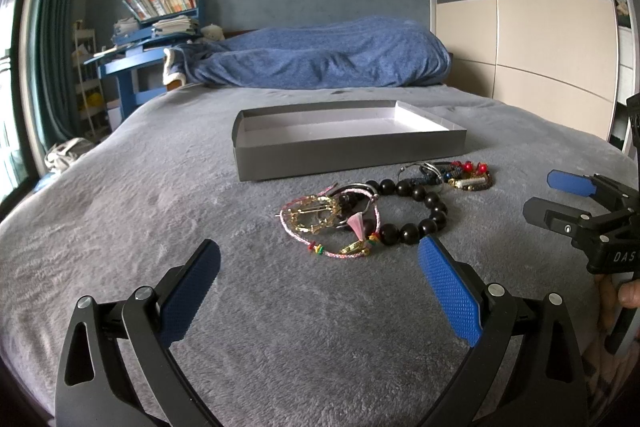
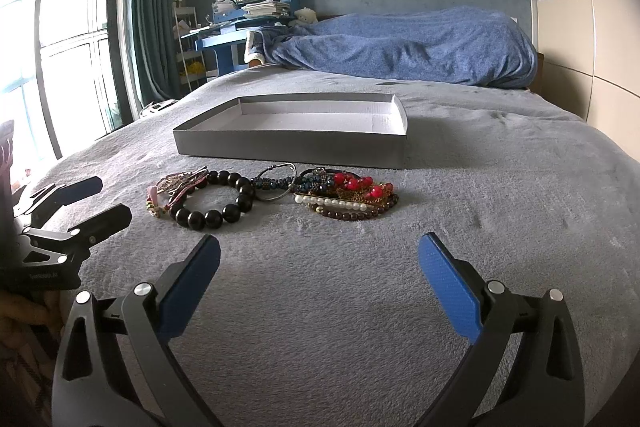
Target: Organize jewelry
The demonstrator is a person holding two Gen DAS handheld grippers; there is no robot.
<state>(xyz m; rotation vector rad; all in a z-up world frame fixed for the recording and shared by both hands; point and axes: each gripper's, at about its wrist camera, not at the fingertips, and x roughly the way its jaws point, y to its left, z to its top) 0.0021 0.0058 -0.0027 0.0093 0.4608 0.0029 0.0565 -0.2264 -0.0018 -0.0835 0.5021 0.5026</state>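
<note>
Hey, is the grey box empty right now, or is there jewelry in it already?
Empty, as far as shows. The box has a bare pale floor in both views; its near strip is hidden by the wall. The jewelry lies on the blanket before it.

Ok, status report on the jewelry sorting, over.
Left gripper and right gripper: jaws open, empty. Jewelry pile loose on grey blanket, in front of tray; tray looks empty. Nothing in the way.

A shallow grey cardboard tray [image 1: 352,157] lies open-side up on the bed. Just before it, a tangled heap: black round-bead bracelet [image 1: 416,215], pink cord bracelet [image 1: 332,227], red-beaded pieces [image 2: 356,183], pearl strand [image 2: 336,203].
</note>
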